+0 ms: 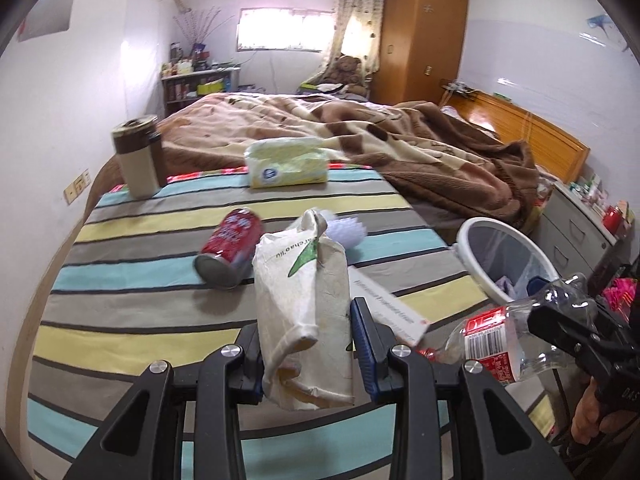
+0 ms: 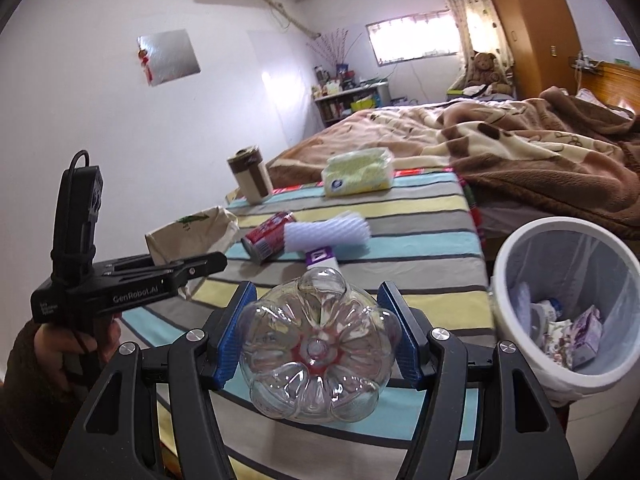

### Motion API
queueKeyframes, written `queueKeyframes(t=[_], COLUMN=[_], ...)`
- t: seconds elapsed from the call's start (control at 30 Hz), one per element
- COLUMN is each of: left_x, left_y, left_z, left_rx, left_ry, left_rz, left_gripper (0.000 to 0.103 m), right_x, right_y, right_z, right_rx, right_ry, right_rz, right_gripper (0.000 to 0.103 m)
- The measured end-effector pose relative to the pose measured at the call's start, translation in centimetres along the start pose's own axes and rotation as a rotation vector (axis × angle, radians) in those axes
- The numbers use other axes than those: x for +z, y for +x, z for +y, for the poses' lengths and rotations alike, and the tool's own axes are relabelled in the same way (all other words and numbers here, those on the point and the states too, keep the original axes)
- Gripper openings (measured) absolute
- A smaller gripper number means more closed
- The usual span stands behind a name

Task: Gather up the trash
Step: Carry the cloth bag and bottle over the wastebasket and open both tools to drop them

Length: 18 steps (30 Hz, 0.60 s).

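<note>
Above the striped cover (image 1: 132,256) of the bed, the left gripper (image 1: 308,344) pinches a crumpled paper bag (image 1: 304,304) between its blue pads; the bag stands up between the jaws and hangs clear of the cover. To its right, the right gripper (image 2: 316,328) is clamped on a clear plastic bottle (image 2: 316,348), its pads pressing both sides of the bottle. In the right wrist view the bottle shows its ribbed bottom to the camera, and in the left wrist view its red label is visible.

On the cover lie more things: a red can (image 1: 230,242) on its side, a white foam net sleeve (image 2: 326,230) just beside it, and a flat white box with a purple end (image 2: 318,258) near them. Further back a pack of tissues (image 1: 286,162) lies and a brown and beige cup with lid (image 1: 138,156) stands upright.

Beside the bed, at the right, stands a white bin (image 2: 516,300) with a liner, and some paper rubbish already lies in it. Both grippers are near it but not over its opening. A hand (image 2: 68,344) in a dark sleeve holds the left gripper.
</note>
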State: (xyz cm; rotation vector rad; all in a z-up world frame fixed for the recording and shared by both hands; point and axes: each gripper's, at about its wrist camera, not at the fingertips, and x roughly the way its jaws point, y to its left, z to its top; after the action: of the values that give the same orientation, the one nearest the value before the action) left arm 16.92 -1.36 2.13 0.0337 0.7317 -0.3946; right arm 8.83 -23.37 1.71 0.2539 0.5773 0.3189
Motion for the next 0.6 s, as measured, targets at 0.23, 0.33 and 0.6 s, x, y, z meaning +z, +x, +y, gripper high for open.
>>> queueKeyframes(t=[0.23, 0.33, 0.6], left_x=[0.9, 1.5, 3.1], left_y=[-0.1, 0.1, 1.7], left_z=[-3.4, -5.1, -10.1], left_rx=[-0.053, -0.079, -0.144], left_ry=[0.043, 0.064, 0.12], left_rz=[-0.011, -0.019, -0.013], left_gripper=[0.036, 0.036, 0.036], right_x=[0.7, 1.2, 2.2], right_y=[-1.8, -2.8, -4.5], right_z=[-2.4, -3.8, -7.4], right_rx=[-0.042, -0.075, -0.173], right_ry=[0.054, 0.074, 0.122], right_rz=[-0.068, -0.1, -0.148], right_gripper=[0.064, 0.064, 0.064])
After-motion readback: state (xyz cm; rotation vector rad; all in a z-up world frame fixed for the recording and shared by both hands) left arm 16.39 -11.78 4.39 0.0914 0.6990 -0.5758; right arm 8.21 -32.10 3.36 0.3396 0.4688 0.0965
